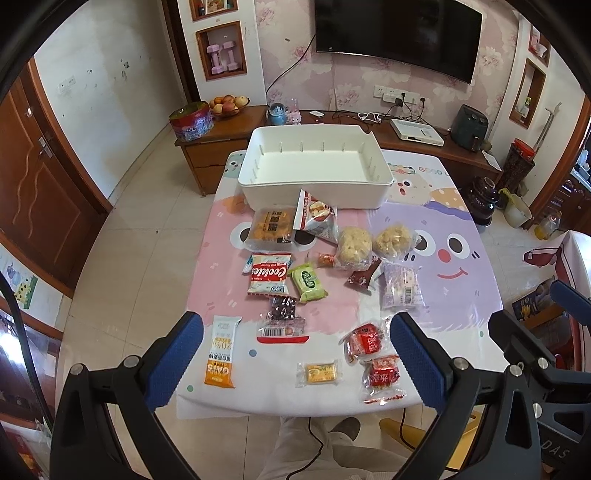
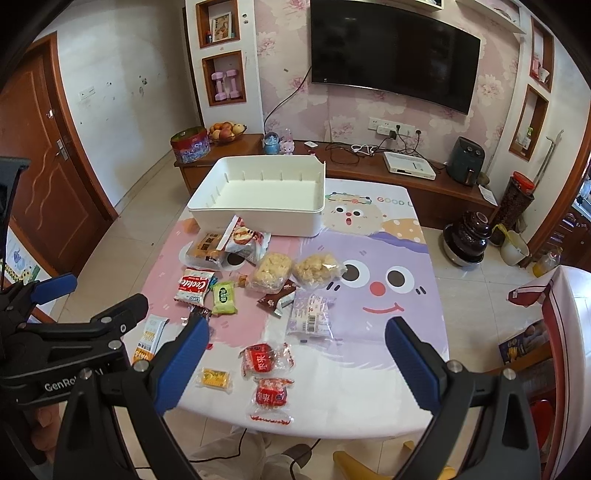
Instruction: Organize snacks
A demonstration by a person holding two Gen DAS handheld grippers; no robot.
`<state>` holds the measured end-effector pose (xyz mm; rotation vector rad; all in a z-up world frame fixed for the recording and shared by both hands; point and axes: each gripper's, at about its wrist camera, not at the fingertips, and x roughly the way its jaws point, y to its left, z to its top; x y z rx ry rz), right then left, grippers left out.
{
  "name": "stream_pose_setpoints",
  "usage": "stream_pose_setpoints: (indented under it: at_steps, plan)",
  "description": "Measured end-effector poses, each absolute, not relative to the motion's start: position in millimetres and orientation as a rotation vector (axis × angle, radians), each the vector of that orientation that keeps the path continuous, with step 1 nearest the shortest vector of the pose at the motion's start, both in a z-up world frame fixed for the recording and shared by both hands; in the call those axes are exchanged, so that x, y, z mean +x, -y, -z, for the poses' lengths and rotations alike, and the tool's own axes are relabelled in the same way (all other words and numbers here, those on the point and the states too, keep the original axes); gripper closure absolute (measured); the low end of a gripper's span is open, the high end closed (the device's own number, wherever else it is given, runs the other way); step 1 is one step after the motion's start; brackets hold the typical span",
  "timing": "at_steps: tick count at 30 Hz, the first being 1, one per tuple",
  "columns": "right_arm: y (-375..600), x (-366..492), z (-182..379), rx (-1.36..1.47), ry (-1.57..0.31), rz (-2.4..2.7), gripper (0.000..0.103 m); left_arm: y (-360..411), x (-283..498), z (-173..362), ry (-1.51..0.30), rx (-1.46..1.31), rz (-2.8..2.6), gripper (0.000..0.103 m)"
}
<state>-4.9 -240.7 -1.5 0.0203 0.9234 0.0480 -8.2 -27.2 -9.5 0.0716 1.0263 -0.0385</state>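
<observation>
An empty white bin [image 1: 314,162] [image 2: 258,192] stands at the far side of the table. Several wrapped snacks lie in front of it: a Cookies pack [image 1: 269,274] [image 2: 194,285], a green pack [image 1: 307,282] [image 2: 224,292], two puffed rice cakes [image 1: 354,245] [image 2: 271,271], an oat bar [image 1: 221,350], a small yellow pack [image 1: 320,373] [image 2: 215,379] and two red cakes [image 1: 364,341] [image 2: 266,360]. My left gripper [image 1: 295,363] hovers open above the near edge, empty. My right gripper [image 2: 295,363] hangs open too, holding nothing; the left gripper [image 2: 96,306] shows at its left.
The table [image 1: 443,317] wears a cartoon cloth. Behind it runs a low wooden cabinet [image 1: 413,136] with a fruit bowl [image 1: 229,105], a tin and cables, under a wall TV [image 1: 395,33]. Dark jars [image 2: 467,240] stand on the floor at right. A person's legs [image 1: 314,443] show below.
</observation>
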Motion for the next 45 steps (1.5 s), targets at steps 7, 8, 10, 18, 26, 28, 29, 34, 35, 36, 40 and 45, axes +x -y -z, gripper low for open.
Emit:
stream_pose_setpoints:
  at_steps: [7, 8, 10, 18, 26, 28, 29, 34, 35, 36, 40, 45]
  plan:
    - [217.5, -10.7, 15.3, 0.006, -0.941, -0.071, 0.006, 1.7, -18.6, 14.5, -1.045, 0.049, 0.033, 0.002]
    - [215.2, -11.6, 16.8, 0.007, -0.944, -0.075, 0.006, -0.2, -19.1, 15.8, -1.048, 0.047, 0.032, 0.002]
    - [211.4, -11.8, 20.5, 0.006, -0.953, -0.087, 0.007, -4.6, -21.1, 19.6, -1.054, 0.039, 0.032, 0.002]
    - [201.2, -15.0, 35.8, 0.005, -0.983, -0.119, 0.007, -12.7, -28.5, 35.9, -1.080, 0.010, 0.035, 0.002]
    - [203.9, -11.2, 49.8, 0.017, -1.006, -0.129, 0.007, -20.9, -26.8, 56.4, -1.115, -0.016, 0.045, 0.002]
    - [207.3, -8.6, 54.9, 0.022, -1.017, -0.126, 0.007, -24.1, -25.8, 63.8, -1.120, -0.015, 0.041, 0.002]
    - [208.9, -6.8, 58.7, 0.026, -1.025, -0.125, 0.008, -26.3, -24.6, 67.2, -1.122, -0.017, 0.043, 0.002]
    - [215.7, 0.8, 85.1, 0.001, -1.079, -0.127, 0.011, -51.4, -19.4, 99.9, -1.130, -0.029, 0.022, 0.002]
    - [216.5, 1.8, 92.0, -0.011, -1.090, -0.126, 0.012, -58.5, -19.0, 108.2, -1.141, -0.040, 0.027, 0.002]
    - [217.3, 3.3, 99.4, -0.025, -1.106, -0.129, 0.012, -66.5, -18.5, 118.2, -1.157, -0.059, 0.036, 0.002]
    - [217.8, 6.6, 137.6, -0.070, -1.179, -0.155, 0.013, -92.2, -17.6, 157.7, -1.201, -0.087, 0.003, 0.002]
    - [207.6, 7.8, 188.6, -0.106, -1.288, -0.204, 0.015, -119.2, -10.9, 206.8, -1.308, -0.129, -0.025, 0.002]
